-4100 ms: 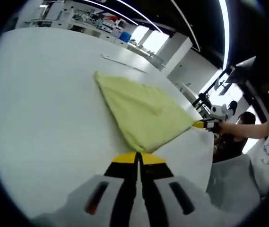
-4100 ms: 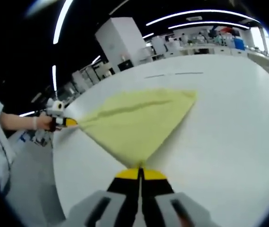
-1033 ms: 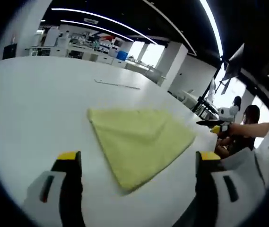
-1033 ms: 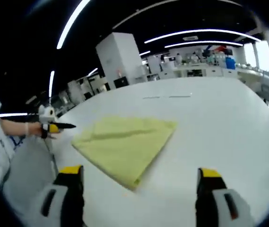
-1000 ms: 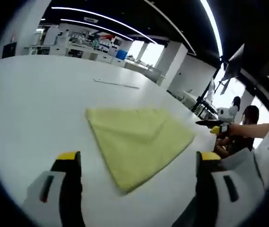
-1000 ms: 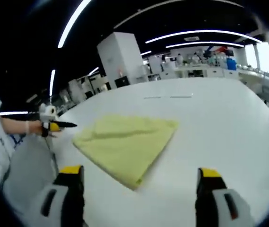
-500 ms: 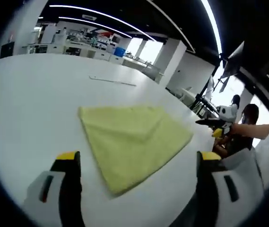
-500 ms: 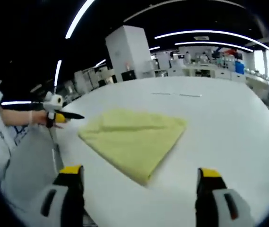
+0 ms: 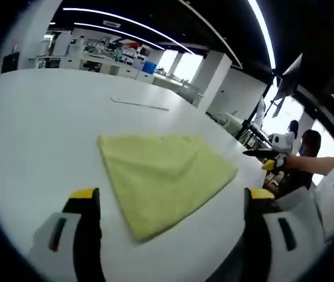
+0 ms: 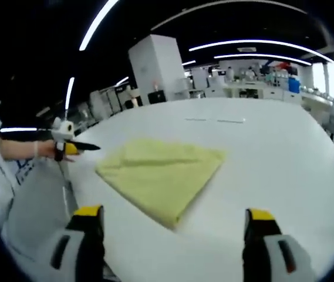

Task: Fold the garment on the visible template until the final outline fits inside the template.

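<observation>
In the left gripper view, the left gripper (image 9: 169, 202) has its two yellow-tipped jaws spread wide, one rising at 7 o'clock and one at 5 o'clock, with nothing between them; their lower parts are cut off by the frame edge. Just beyond the gap lies the yellow garment (image 9: 164, 176), folded flat on the white table (image 9: 37, 129), its nearest corner pointing toward the jaws and not touching them. A diagonal crease line crosses its upper layer. At 3 o'clock the right gripper (image 9: 270, 158) comes in, held by a hand whose forearm runs off the edge; it sits just beyond the garment's right corner, apart from the cloth, too small to judge its jaws here. At 12 o'clock a thin marking (image 9: 138, 103) lies on the table; whether it belongs to a template outline cannot be made out.

In the right gripper view, the right gripper (image 10: 171, 217) also has its jaws spread wide and empty. The garment (image 10: 161, 173) lies ahead toward 11 o'clock, its near corner clear of the jaws. At 9 o'clock the left gripper (image 10: 76, 147) is held off the garment's left corner. Faint short marks (image 10: 216, 121) show on the table at 12 o'clock. Beyond are blurred lab benches.
</observation>
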{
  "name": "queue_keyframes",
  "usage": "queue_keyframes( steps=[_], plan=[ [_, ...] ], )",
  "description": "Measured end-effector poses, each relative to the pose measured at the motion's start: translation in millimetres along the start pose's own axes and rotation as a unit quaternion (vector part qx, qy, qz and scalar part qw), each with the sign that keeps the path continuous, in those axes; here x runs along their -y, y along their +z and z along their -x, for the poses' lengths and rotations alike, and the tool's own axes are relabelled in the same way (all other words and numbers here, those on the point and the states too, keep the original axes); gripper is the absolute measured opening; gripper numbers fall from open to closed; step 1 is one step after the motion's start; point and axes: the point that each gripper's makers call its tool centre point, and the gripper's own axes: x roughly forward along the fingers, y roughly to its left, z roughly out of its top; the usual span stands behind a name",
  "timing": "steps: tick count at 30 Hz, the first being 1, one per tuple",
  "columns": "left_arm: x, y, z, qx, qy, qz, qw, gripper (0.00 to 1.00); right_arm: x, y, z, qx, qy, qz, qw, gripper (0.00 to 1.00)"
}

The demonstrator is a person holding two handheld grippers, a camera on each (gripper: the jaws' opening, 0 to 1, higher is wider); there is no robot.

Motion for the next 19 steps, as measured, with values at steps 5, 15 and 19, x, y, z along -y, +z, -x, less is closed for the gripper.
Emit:
queue_keyframes(
  steps=[5,15,19],
  plan=[
    [1.3,0.0,0,0.001,-0.001,0.000,1.0000,0.99,0,-0.3,-1,-0.003,0.004,0.003,1.0000,1.00],
    [22.6,-1.2,0,0.008,-0.008,0.006,0.9999,0.99,-6,3.0,0,0.006,0.008,-0.005,0.9999,1.00],
    [26.0,-2.3,0,0.012,-0.011,0.010,0.9998,0.99,-2,6.5,3,0.015,0.005,-0.014,0.9998,1.00]
  ],
)
